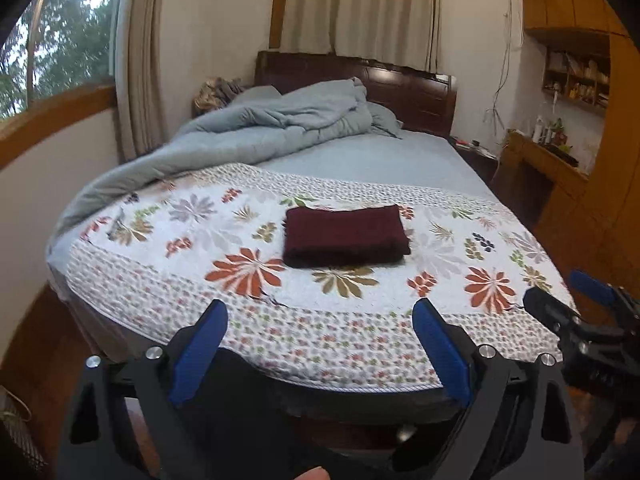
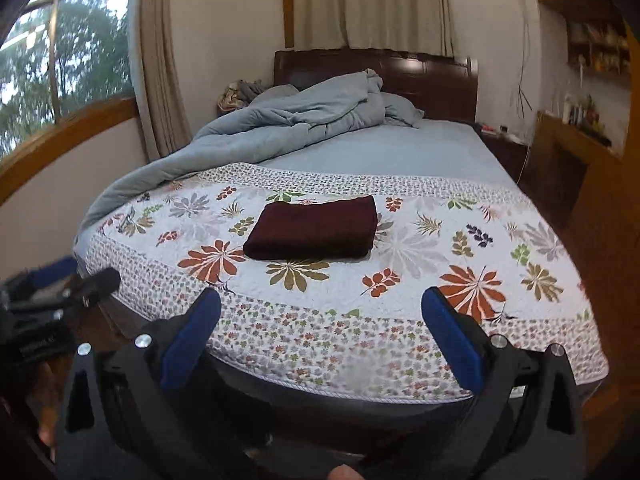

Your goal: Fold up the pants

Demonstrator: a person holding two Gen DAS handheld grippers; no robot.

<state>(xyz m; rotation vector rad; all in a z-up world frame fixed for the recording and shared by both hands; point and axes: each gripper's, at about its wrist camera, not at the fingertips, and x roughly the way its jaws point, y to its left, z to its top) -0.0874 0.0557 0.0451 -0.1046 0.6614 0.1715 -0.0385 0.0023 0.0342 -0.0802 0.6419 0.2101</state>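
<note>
The dark maroon pants lie folded into a neat rectangle on the floral quilt, in the middle of the bed's foot end; they also show in the right wrist view. My left gripper is open and empty, held off the bed's front edge, well short of the pants. My right gripper is open and empty too, at the same edge. The right gripper shows at the right of the left wrist view, the left gripper at the left of the right wrist view.
A rumpled grey-blue duvet is piled at the head and left side of the bed. A dark wooden headboard stands behind. A nightstand and wooden desk with shelves stand at the right. A window is at the left.
</note>
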